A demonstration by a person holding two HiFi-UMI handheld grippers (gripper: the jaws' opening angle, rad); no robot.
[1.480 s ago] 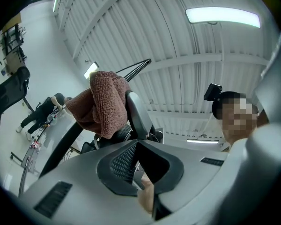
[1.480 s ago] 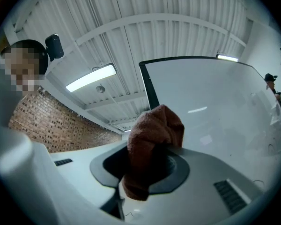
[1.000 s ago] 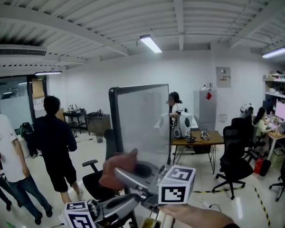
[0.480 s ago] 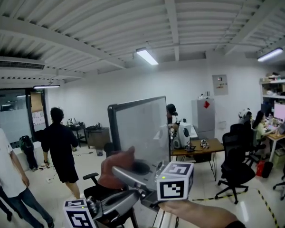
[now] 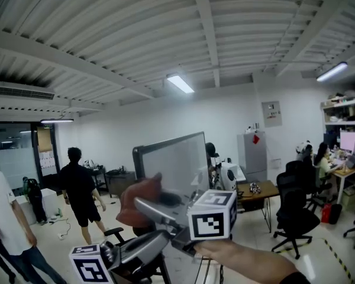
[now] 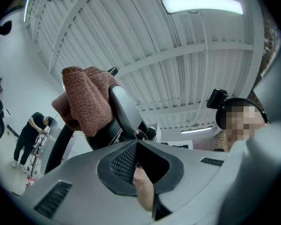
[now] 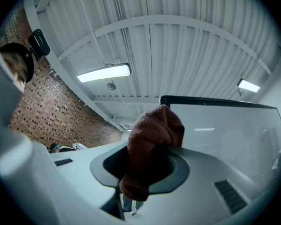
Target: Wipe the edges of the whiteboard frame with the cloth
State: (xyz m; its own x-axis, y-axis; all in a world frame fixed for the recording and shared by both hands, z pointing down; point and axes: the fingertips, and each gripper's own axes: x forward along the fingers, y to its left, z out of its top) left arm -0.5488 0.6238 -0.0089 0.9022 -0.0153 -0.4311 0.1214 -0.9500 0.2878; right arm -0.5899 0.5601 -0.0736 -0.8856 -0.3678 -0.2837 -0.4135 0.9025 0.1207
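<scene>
- The right gripper (image 5: 147,207) was nearest, raised at chest height, its jaws clenched on a reddish-brown cloth (image 7: 152,146). A bunched wad stood up above the jaws and a shorter tail hung below them.
- The left gripper (image 5: 157,240) sat just below and beside it. Its jaws were pressed together with nothing between them, and it touched neither the cloth nor the board.
- The cloth looked like a soft, light knit or terry. It would likely fold and flatten under pressure, not slide, so it should drag well along a narrow edge. The grip was near the middle of the bunch. That seemed a sound place, since enough loose fabric stood ahead of the jaw tips to wrap over the frame.
- The whiteboard (image 5: 174,161) stood upright beyond the cloth, apart from it. The dark frame (image 7: 210,100) ran along its top and down the near side, and the upper corner lay closest to the wad.
- The board might rock or roll if pushed hard, though its base was hidden. A light, steady press seemed wise.
- Farther off, a person in dark clothes (image 5: 80,194) stood at the left, and office chairs (image 5: 296,209) and desks filled the right.
</scene>
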